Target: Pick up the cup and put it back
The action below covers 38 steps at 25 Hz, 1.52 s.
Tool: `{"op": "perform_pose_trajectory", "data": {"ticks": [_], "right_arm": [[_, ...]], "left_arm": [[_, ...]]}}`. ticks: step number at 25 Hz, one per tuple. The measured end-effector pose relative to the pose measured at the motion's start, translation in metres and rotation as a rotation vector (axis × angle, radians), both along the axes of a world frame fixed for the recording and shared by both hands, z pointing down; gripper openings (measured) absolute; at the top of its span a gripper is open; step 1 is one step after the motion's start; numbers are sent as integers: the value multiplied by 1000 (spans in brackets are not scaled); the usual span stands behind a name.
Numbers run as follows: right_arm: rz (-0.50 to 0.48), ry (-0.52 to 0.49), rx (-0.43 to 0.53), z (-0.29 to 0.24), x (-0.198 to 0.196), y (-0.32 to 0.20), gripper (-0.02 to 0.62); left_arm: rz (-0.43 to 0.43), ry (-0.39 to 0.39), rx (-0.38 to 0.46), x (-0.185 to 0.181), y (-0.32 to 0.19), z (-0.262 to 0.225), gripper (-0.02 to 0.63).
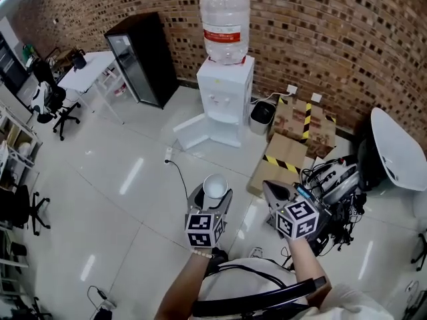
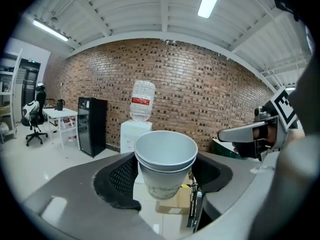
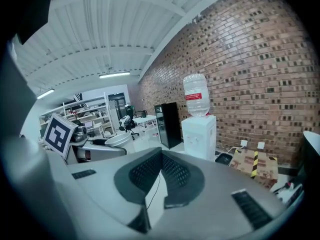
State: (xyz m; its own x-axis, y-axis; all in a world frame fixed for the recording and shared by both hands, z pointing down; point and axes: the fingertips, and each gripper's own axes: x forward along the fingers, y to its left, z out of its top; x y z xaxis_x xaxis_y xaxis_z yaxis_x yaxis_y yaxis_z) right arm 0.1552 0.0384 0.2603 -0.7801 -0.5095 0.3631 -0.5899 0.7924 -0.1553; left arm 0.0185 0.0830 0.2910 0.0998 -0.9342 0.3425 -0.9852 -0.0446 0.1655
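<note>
Cup (image 2: 165,169), white paper and seemingly two nested, stands upright, pinched between the pads of the left gripper (image 1: 215,199) above the floor (image 1: 120,199). At its 3 o'clock the right gripper (image 3: 161,156) has its jaws pressed together on nothing. A water dispenser (image 1: 225,105) stands at 12 o'clock

— What stands against the brick wall (image 1: 333,39)?
— A white water dispenser (image 1: 225,102) with a clear bottle (image 1: 225,25) neck-down on top. A small black bin (image 1: 263,115) sits just beside it, then cardboard boxes (image 1: 301,122) with yellow-and-black tape.
— And further left?
— A tall black cabinet (image 1: 140,59), a white table (image 1: 90,72), and a black office chair (image 1: 59,109) near it.
— Anything on the floor?
— A black cable (image 1: 179,172) runs over the pale tiles (image 1: 113,199), and a tangle of cords (image 1: 333,179) lies by the boxes
</note>
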Motion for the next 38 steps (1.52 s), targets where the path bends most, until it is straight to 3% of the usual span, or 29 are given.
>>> {"op": "perform_pose_trajectory", "data": {"ticks": [18, 28, 38], "right_arm": [[-16, -38, 38, -22, 2, 13, 11], [4, -38, 27, -18, -24, 15, 11], [44, -19, -10, 5, -85, 21, 11]], "left_arm": [[-12, 2, 56, 6, 4, -21, 344], [4, 5, 43, -21, 2, -11, 344], [48, -15, -14, -84, 8, 20, 343]]}}
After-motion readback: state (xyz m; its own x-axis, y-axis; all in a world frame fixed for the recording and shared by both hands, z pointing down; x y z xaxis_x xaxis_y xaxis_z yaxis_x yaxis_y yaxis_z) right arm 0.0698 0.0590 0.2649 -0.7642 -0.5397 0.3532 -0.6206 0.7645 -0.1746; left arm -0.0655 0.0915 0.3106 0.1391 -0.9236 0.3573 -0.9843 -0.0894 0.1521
